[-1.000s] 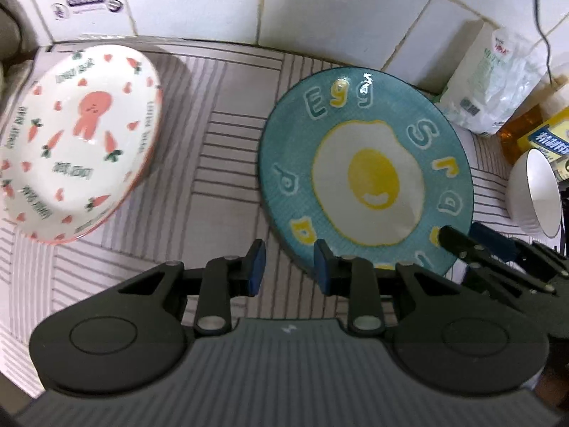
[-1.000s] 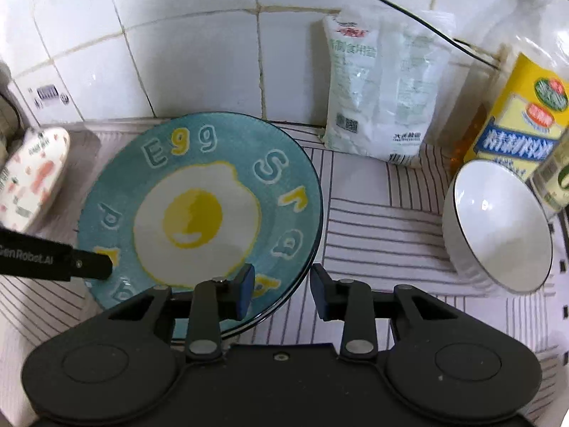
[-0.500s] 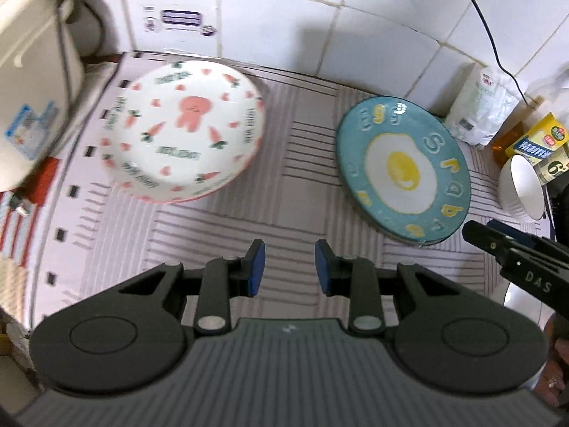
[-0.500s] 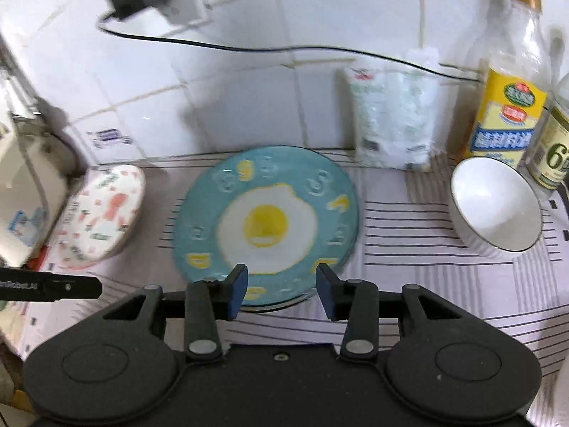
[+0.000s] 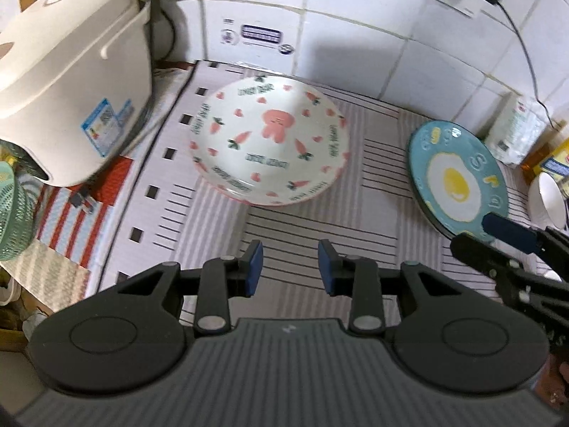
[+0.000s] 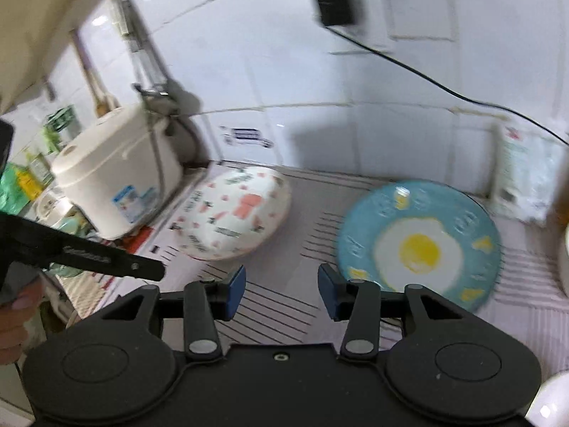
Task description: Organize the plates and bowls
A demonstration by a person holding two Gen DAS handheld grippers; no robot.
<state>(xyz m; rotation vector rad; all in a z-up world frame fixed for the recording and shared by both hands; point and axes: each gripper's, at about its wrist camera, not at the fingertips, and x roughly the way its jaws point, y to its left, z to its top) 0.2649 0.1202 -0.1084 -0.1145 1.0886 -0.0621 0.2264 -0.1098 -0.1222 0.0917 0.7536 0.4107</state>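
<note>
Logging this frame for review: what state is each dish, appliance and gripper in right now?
Left gripper: jaws just opening, nothing between them.
Right gripper: jaws just opening, nothing held.
Carrot-print plate: right way up on the mat, untouched.
Blue egg plate: flat on the mat, untouched.
White bowl: right way up, empty.
Rice cooker: lid shut.
Charger: plugged into the wall.

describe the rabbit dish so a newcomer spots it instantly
Start at the cream rice cooker at the left of the counter. Right beside it on the striped mat sits the rabbit dish: white, deep, pink rabbit and carrots, unlike the flat teal egg plate farther right.
</note>
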